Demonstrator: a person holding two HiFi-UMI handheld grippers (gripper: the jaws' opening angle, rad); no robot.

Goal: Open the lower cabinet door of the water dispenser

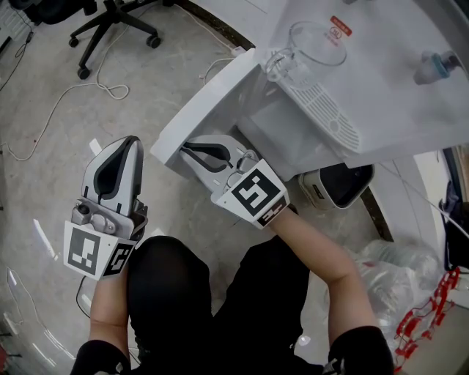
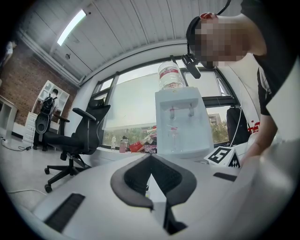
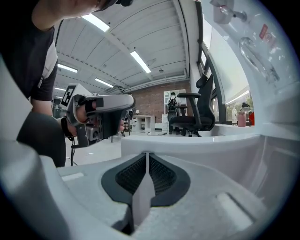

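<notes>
The lower cabinet door [image 1: 209,99] of the water dispenser [image 1: 399,84] stands swung wide out from the body, its white panel edge-on in the head view, above the grey floor [image 1: 44,110]. The right tool [image 1: 186,147] lies on the door's inner side, near its free edge, pads pressed together. Only the right gripper view settles that: there the right tool [image 3: 146,153] has its dark pads meeting along one thin line with nothing between them, and the door [image 3: 197,140] runs across just beyond the tips. Whether the tips touch the door cannot be told.

The left tool [image 1: 132,140] hangs well apart from the door, over bare floor. The left gripper view shows its pads [image 2: 136,180] meeting at the tip, empty. That view alone gives the dispenser [image 2: 180,122] from the front, upright, with a bottle [image 2: 169,75] on top. The head view alone shows a clear jug [image 1: 316,45] under the taps, and a cable [image 1: 95,88] on the floor. An office chair [image 1: 113,22] stands beyond
</notes>
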